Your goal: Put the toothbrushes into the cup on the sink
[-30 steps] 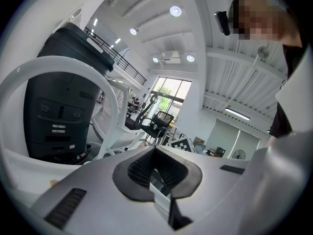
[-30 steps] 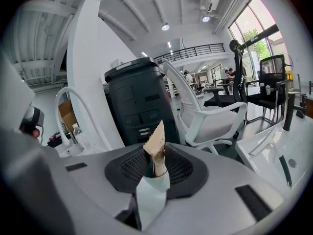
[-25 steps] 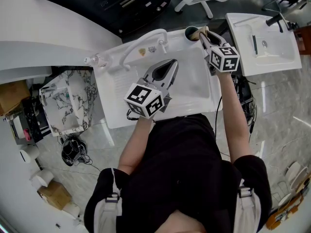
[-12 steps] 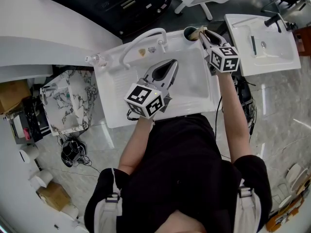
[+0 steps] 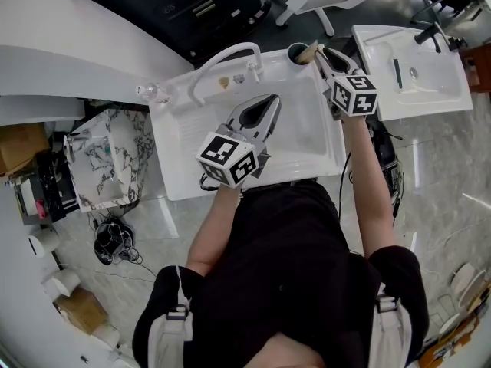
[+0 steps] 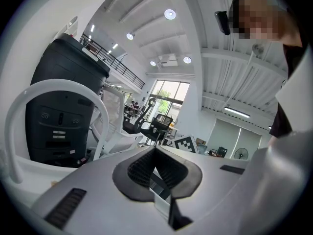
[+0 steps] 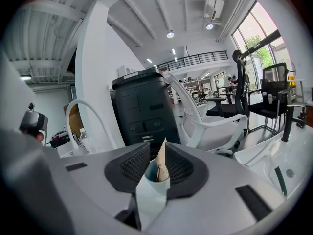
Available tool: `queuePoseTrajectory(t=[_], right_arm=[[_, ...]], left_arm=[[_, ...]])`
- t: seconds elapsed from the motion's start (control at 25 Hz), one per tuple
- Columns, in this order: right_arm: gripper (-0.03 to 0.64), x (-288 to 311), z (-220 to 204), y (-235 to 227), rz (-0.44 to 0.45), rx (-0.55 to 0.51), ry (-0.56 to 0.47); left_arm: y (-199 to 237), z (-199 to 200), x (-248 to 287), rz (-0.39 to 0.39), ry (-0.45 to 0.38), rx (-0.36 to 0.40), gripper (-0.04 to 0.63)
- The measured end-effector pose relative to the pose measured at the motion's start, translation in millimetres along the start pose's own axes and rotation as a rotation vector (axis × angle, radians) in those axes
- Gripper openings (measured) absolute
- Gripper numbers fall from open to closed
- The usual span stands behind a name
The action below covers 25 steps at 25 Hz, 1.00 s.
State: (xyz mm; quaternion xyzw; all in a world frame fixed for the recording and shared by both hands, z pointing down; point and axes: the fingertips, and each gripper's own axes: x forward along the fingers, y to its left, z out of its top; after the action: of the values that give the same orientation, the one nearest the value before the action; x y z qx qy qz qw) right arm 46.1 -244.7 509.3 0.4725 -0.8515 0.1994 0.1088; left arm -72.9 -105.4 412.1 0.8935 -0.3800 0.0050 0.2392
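In the head view a dark-rimmed cup [image 5: 295, 50] stands at the far right corner of the white sink [image 5: 184, 129]. My right gripper [image 5: 321, 55] reaches over that cup, shut on a toothbrush in a tan wrapper [image 5: 311, 52]. In the right gripper view the wrapper's pointed tip [image 7: 162, 159] stands up between the pads of the right gripper [image 7: 157, 155], and the pale cup [image 7: 152, 196] sits right beneath them. My left gripper [image 5: 270, 100] hovers over the sink basin, shut and holding nothing; its pads meet at the tip in the left gripper view [image 6: 155, 152].
A white arched faucet [image 5: 224, 58] rises at the sink's back edge, left of the cup. A second white sink [image 5: 437, 90] with a black tap [image 5: 428, 31] stands to the right. A marble-patterned box [image 5: 103, 159] sits left of the sink, and a clear bottle [image 5: 149, 92] lies at the back left corner.
Only the head view has shifted slightly. Both grippers keep their places relative to the sink and the cup.
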Motion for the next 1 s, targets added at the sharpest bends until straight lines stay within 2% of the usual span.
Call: queuePoseTrajectory(t=[0.56,1.0], right_arm=[[0.091,-35.9,10.2,17.6,0.055,-0.036,-0.036],[0.087,-82.9,19.0,41.4,0.135,-0.056,-0.080]], left_arm=[[-29.8,-0.6,-5.3,0.018,-0.028,0.021,0.008],[-55.8,-4.5,-2.3,0.028,-0.046,0.029,0.008]])
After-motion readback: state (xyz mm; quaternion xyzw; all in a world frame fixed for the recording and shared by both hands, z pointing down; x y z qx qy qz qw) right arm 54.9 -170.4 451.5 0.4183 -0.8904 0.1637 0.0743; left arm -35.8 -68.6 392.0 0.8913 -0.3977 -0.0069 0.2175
